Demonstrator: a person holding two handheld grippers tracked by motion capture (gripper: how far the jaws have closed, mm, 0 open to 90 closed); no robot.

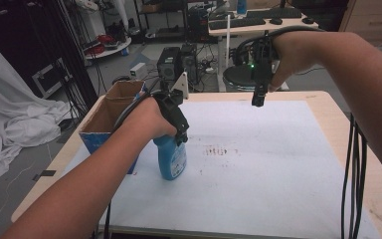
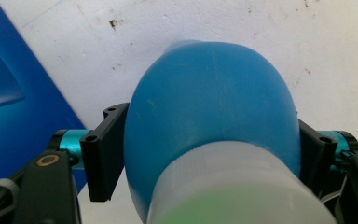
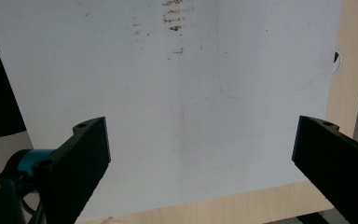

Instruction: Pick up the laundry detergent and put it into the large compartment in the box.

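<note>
A blue plastic bottle (image 1: 171, 158) stands upright on the white sheet at the left of the table. My left gripper (image 1: 178, 130) comes down on its top from above, and the hand hides the bottle's upper part. In the left gripper view the two black pads (image 2: 103, 156) press against the sides of the bottle's rounded blue shoulder (image 2: 209, 102), with its white neck (image 2: 233, 182) nearest the camera. My right gripper (image 1: 257, 99) hangs above the far edge of the sheet, pointing down. Its jaws (image 3: 200, 140) stand wide apart with nothing between them.
An open cardboard box with blue sides (image 1: 113, 112) stands just left of the bottle. The white sheet (image 1: 268, 169) covers most of the wooden table (image 1: 335, 112) and carries a brown smear (image 1: 221, 149) near its middle. Black cables (image 1: 353, 179) hang at the right.
</note>
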